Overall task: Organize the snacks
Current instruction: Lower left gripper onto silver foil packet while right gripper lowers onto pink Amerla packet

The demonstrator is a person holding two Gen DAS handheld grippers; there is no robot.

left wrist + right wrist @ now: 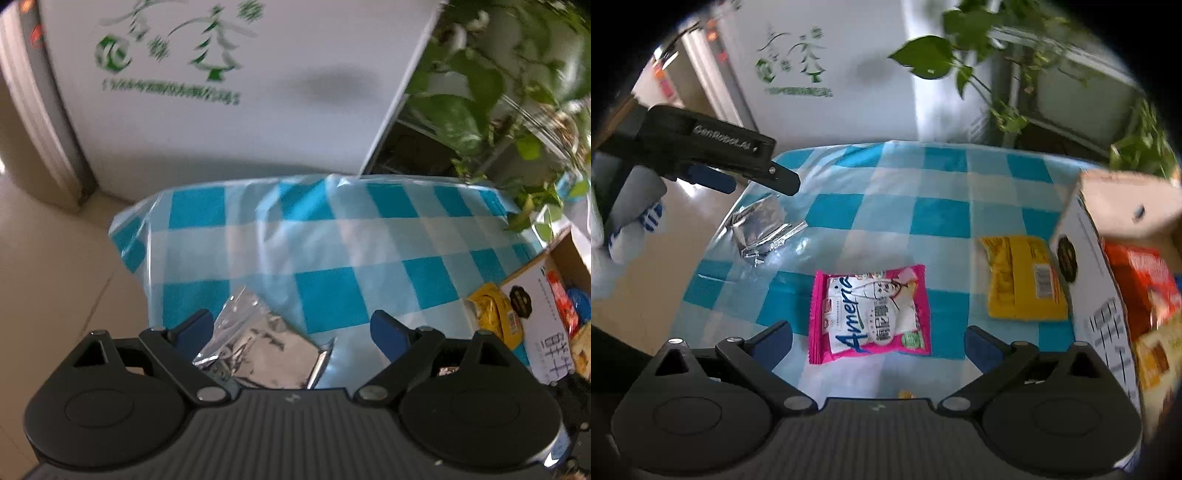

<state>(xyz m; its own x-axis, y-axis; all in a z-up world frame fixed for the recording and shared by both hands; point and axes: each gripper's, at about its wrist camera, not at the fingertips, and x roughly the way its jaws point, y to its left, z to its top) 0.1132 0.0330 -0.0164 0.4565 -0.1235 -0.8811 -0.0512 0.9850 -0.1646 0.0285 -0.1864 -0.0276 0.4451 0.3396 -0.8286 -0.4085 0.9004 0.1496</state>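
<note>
This looks like a room in a home. A small table under a blue-and-white checked plastic cloth (923, 192) stands on a pale tiled floor (48, 280). At twelve o'clock behind it rises a white appliance (229, 110), perhaps a fridge or freezer, printed with green trees and snowflakes. At two o'clock, leafy trailing houseplants (1008, 103) hang over a metal stand. A cardboard box (1108, 229) of snack packets sits at three o'clock.

Shiny silver snack bag (759, 229) lying crumpled near table corner, pink packet (870, 314) flat in middle, yellow packet (1023, 278) beside snack box (1097, 295)
</note>
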